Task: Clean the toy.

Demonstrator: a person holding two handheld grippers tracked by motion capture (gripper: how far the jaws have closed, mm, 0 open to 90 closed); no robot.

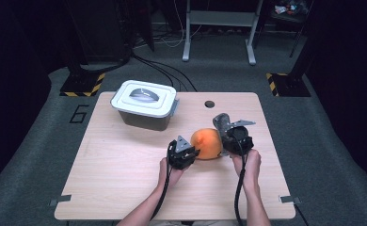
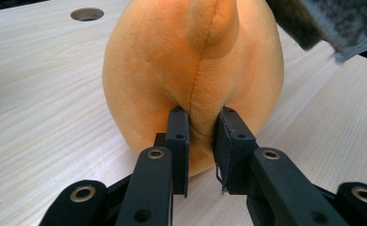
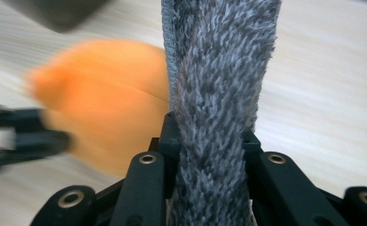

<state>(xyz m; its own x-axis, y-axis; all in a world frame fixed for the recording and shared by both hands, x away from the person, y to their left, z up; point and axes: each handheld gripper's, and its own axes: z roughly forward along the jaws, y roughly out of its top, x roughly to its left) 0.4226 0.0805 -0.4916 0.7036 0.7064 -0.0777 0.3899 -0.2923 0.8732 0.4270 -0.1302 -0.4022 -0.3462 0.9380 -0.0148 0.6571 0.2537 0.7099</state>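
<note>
Pinching a fold of the orange plush toy (image 2: 191, 70), the left gripper (image 1: 183, 153) holds it near the desk's (image 1: 125, 160) middle. Just right, the right gripper (image 1: 235, 136) is clamped on a grey furry cloth (image 3: 219, 94) standing upright beside the toy; the lidded bin (image 1: 146, 104) sits at the far-left corner.

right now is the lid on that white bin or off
On. The grey-handled lid sits flat across the white bin at the table's far left, with no gap showing in the high view.
</note>
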